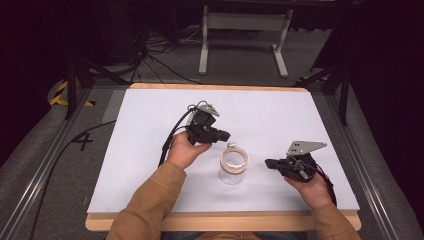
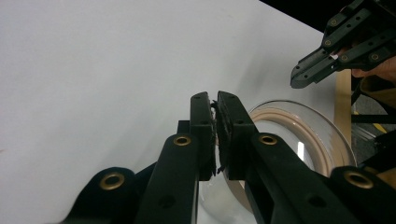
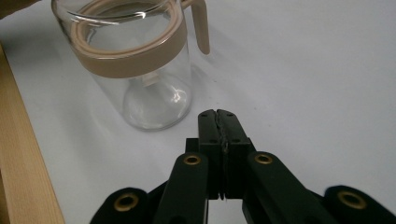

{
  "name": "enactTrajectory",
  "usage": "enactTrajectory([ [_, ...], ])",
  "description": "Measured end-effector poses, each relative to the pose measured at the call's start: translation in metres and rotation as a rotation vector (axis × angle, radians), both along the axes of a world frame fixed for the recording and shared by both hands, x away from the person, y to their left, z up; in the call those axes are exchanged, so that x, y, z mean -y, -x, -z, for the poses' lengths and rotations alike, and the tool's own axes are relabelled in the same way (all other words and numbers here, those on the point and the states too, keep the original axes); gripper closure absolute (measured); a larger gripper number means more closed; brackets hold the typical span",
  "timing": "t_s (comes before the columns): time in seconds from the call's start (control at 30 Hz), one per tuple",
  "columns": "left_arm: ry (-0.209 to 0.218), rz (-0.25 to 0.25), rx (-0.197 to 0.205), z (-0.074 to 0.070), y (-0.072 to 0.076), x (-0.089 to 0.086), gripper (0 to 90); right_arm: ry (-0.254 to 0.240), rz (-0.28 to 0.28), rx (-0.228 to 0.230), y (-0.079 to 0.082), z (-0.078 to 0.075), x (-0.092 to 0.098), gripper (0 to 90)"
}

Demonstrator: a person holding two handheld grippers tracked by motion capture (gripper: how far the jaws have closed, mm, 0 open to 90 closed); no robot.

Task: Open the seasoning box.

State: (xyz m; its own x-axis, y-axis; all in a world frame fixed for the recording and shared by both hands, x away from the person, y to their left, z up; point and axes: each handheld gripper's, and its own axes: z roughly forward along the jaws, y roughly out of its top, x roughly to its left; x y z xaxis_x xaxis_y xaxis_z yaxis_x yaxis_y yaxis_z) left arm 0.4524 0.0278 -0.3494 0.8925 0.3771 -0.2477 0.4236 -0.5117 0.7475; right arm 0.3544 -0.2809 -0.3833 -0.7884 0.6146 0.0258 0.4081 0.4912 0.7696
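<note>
We've got a clear glass jar [image 1: 233,168] with a beige collar standing upright near the front middle of the white table [image 1: 150,130], mouth open. Our left gripper [image 1: 223,135] hovers just beside its rim at the far left, its 2 jaws pressed together with nothing between them. Our right gripper [image 1: 268,163] sits off to the jar's right, apart from it, jaws closed tight and empty too.

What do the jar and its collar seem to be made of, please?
Jar: clear and glossy, likely glass; the mat shows through and highlights glint on its base. Collar: matte beige, probably plastic or silicone, opaque with a smooth moulded tab; which one the look leaves open.
</note>
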Motion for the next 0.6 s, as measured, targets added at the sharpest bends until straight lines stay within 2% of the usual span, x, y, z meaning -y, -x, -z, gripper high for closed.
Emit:
enactTrajectory([
  [0.13,-0.013,0.009,0.003,0.002,-0.001,0.005,85.2,0.002,-0.002,-0.002,0.002,0.001,0.0,89.4],
  [0.33,0.012,0.002,0.005,0.003,-0.002,0.008,85.2,0.004,-0.007,-0.006,0.003,0.002,-0.002,89.4],
  [0.43,0.0,0.01,0.005,0.004,-0.002,0.011,85.9,0.004,-0.01,-0.006,0.003,0.002,-0.004,89.3],
  [0.6,0.007,0.003,0.006,0.005,-0.001,0.013,86.8,0.0,-0.014,-0.003,0.004,0.001,-0.004,89.3],
])
